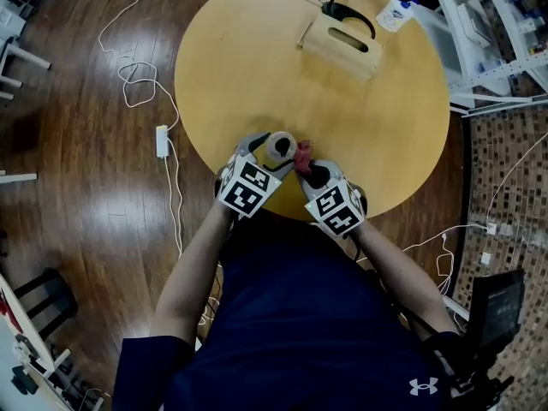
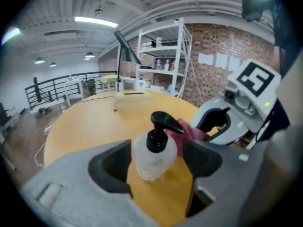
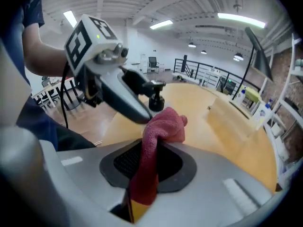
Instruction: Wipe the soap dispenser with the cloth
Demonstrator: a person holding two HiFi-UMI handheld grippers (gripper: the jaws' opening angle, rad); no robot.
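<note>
Left gripper (image 2: pixel 158 151) first: its 2 jaws stand wide, one each side of the soap dispenser (image 2: pixel 151 162), close on both flanks but not pinching it. The clear bottle with its black pump stands upright on the round yellow table (image 1: pixel 257 58), near the person's edge. Over to the right gripper (image 3: pixel 147 161): clamped tight on the red cloth (image 3: pixel 163 124), which bunches above the jaws, just beside the dispenser. Whether cloth and bottle touch, I can't tell. A wooden box (image 1: pixel 342 45) sits at the table's far side.
</note>
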